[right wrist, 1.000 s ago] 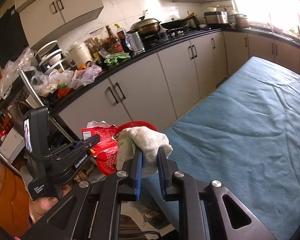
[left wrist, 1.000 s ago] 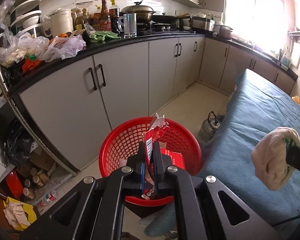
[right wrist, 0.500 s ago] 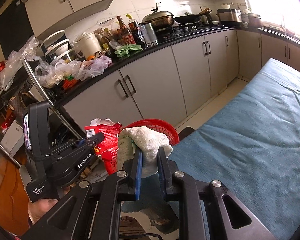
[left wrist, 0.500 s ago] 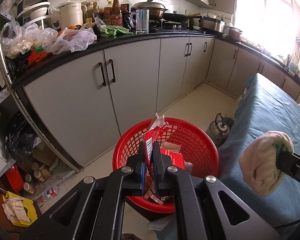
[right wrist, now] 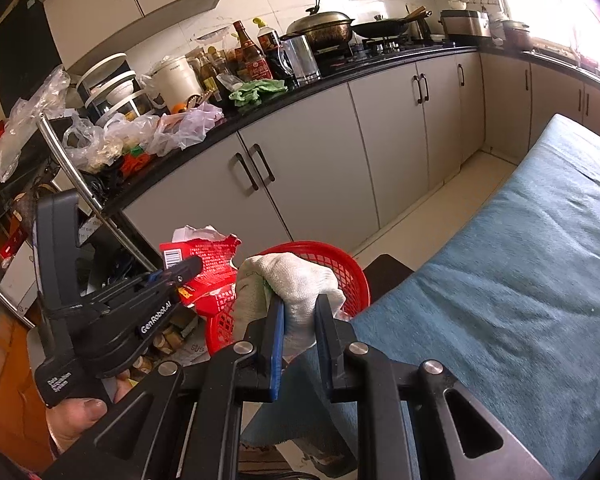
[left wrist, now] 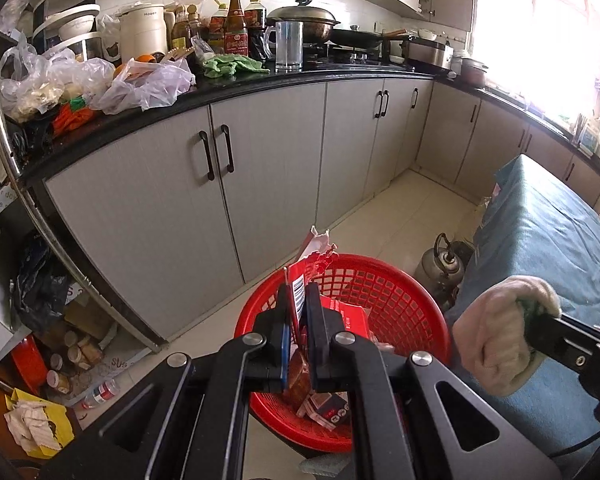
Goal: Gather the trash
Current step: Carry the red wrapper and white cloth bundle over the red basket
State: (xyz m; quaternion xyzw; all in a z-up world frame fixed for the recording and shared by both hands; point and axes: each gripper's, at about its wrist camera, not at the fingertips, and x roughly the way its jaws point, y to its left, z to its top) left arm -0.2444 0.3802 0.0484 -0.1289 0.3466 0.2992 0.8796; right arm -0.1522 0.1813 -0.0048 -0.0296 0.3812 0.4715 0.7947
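My left gripper (left wrist: 298, 308) is shut on a torn red wrapper (left wrist: 314, 258) with a barcode, held over the near rim of the red mesh basket (left wrist: 400, 292). The basket holds red cartons and other packets. In the right wrist view the left gripper (right wrist: 186, 268) holds the wrapper (right wrist: 204, 252) left of the basket (right wrist: 352, 276). My right gripper (right wrist: 298, 316) is shut on a balled white cloth glove (right wrist: 296, 280), just right of the basket at the table's corner. The glove also shows in the left wrist view (left wrist: 496, 328).
The basket stands on the tiled floor beside a table with a blue cloth (right wrist: 520, 280). A metal kettle (left wrist: 440, 264) sits on the floor behind it. Grey cabinets (left wrist: 260, 184) under a cluttered black counter face me. A rack with jars and bags (left wrist: 60, 320) is on the left.
Both grippers have moved closer to the cabinets and basket; the basket now sits lower and more central under the left gripper. Both grips are unchanged.
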